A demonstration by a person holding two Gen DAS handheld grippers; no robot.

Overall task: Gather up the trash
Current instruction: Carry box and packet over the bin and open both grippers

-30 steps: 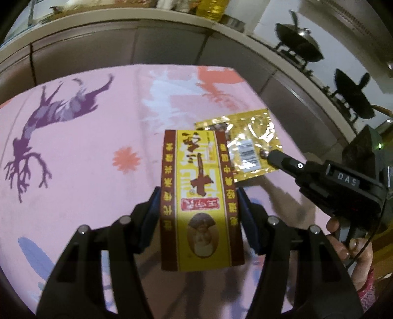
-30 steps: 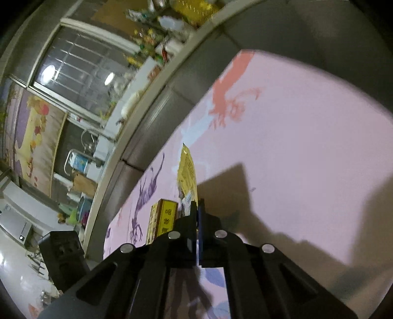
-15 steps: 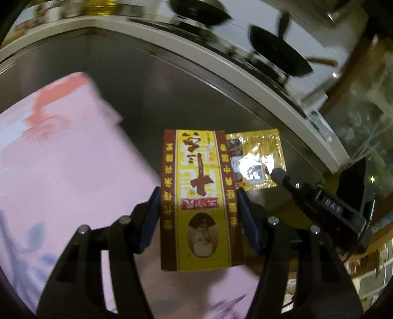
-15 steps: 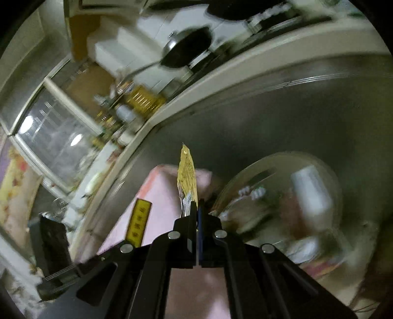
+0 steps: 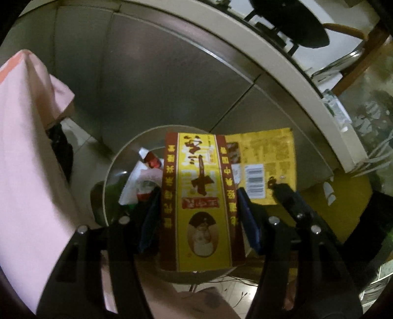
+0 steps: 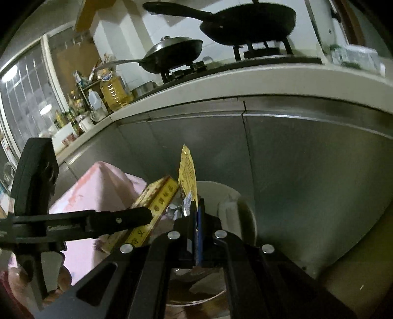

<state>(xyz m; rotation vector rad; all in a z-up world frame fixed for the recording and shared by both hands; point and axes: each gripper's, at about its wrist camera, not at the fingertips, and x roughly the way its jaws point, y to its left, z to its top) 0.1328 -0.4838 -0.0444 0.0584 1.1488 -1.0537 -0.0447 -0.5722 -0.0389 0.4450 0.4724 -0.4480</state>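
- A second ago both tongs were over the pink cloth; since then they have swung off its edge, and both pieces of trash now hang above the round bin (image 5: 115, 169) standing against the steel cabinet front.
- The left tongs (image 5: 199, 208) are clamped on the sides of the yellow and maroon box (image 5: 199, 196), which juts straight ahead of them, over the bin's mouth.
- The right tongs (image 6: 197, 216) are pressed together on the lower edge of the yellow foil wrapper (image 6: 188, 181); it stands upright just ahead of them, beside the box.
- The bin already holds crumpled white, red and green packaging (image 5: 141, 181).
- The pink cloth (image 5: 27, 159) lies left of the left tongs.
- Only the right wrist view shows the stove on the counter (image 6: 245, 83), two dark pans (image 6: 248, 22), an oil bottle (image 6: 114, 90); only the left view looks down into the bin.
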